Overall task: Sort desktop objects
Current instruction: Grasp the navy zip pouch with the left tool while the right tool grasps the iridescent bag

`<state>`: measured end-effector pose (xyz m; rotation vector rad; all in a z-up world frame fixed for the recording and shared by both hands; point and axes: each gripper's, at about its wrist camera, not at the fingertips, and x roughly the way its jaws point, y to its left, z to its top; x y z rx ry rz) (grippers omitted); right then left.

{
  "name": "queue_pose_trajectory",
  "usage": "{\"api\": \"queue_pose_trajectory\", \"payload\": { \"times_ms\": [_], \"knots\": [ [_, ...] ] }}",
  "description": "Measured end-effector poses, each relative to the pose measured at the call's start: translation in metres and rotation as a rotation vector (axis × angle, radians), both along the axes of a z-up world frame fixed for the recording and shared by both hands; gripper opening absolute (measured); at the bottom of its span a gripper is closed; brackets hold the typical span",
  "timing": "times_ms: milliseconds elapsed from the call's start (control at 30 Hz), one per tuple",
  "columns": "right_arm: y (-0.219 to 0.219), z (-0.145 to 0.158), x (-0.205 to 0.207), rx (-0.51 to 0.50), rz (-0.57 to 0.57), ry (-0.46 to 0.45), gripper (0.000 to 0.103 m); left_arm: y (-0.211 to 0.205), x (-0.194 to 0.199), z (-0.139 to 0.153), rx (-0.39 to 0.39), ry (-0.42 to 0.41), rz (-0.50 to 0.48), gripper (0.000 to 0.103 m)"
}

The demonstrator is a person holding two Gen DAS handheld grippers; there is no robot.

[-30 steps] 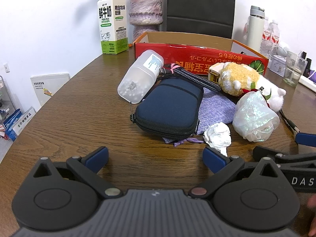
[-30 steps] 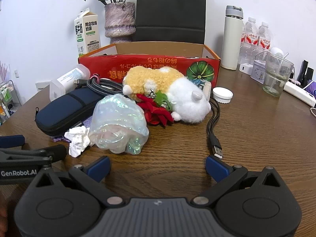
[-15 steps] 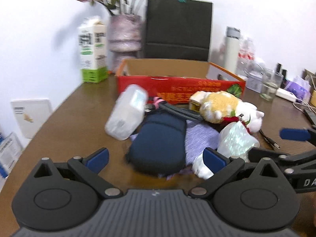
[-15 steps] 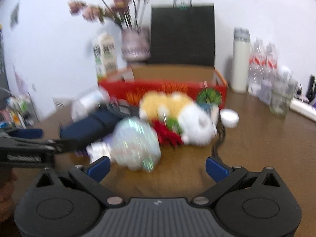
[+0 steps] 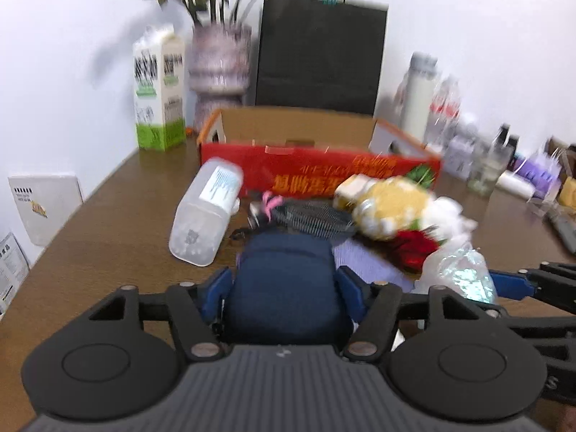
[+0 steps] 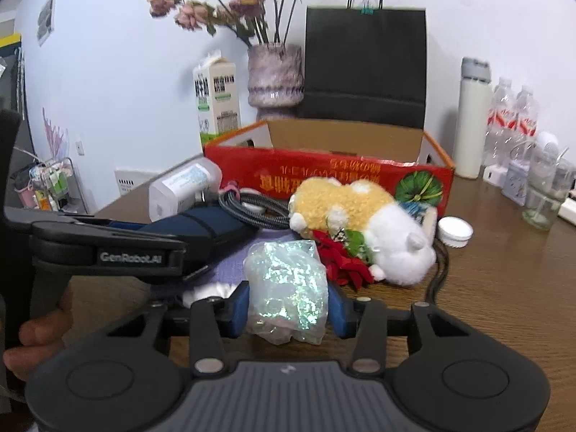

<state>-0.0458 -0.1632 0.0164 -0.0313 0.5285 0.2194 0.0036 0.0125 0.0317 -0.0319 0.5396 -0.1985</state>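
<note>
Left gripper (image 5: 284, 289) has just been closing; its blue pads now press both sides of the dark navy zippered fabric pouch (image 5: 284, 280), bottom centre of the left wrist view, pouch's long axis running straight away from the jaws toward the red cardboard box with open brown flaps (image 5: 316, 174) at mid-frame. Right gripper (image 6: 288, 307) has also just been closing, jaws partly shut on the crinkly iridescent plastic-wrapped bundle (image 6: 286, 288), lower centre of the right wrist view. Box (image 6: 324, 176) lies dead ahead of both claws, past the yellow-and-white plush toy (image 6: 360, 223) and coiled black braided cable (image 6: 252, 212). Left looks nearer the box's left end, right nearer its middle. Likely next: lift and carry forward over the front wall.
</note>
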Motion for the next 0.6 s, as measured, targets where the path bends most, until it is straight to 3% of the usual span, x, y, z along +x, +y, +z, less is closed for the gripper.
{"api": "queue_pose_trajectory", "payload": {
  "times_ms": [100,133,167,200,267,333,367,400,500,600],
  "knots": [
    [-0.003,0.01,-0.023,-0.031,-0.006,-0.043,0.043,0.0,-0.044,0.01,0.006,-0.013,0.025,0.052],
    [-0.005,0.014,-0.032,-0.032,-0.006,-0.051,0.043,0.001,-0.059,0.01,0.01,-0.011,0.039,0.044],
    [-0.006,0.016,-0.043,-0.037,0.007,-0.06,0.043,0.002,-0.072,0.01,0.01,-0.016,0.045,0.019],
    [-0.007,0.018,-0.053,-0.047,0.022,-0.065,0.043,0.003,-0.083,0.008,0.008,-0.019,0.053,0.018],
    [-0.009,0.017,-0.065,-0.061,0.044,-0.057,0.044,0.006,-0.094,0.006,0.017,-0.017,0.055,0.027],
    [-0.01,0.012,-0.073,-0.049,0.061,-0.029,0.045,0.005,-0.091,0.004,0.041,-0.023,0.041,0.054],
    [-0.01,0.009,-0.074,-0.046,0.063,-0.016,0.045,0.003,-0.084,0.002,0.061,-0.011,0.043,0.078],
    [-0.009,0.005,-0.075,-0.048,0.061,-0.008,0.045,0.001,-0.079,0.001,0.074,-0.008,0.035,0.091],
    [-0.008,-0.005,-0.07,-0.051,0.034,0.024,0.046,-0.007,-0.063,-0.006,0.122,0.004,0.028,0.091],
    [-0.011,-0.009,-0.064,-0.011,0.028,0.039,0.052,-0.005,-0.04,-0.016,0.102,0.068,0.023,0.091]
  ]
}}
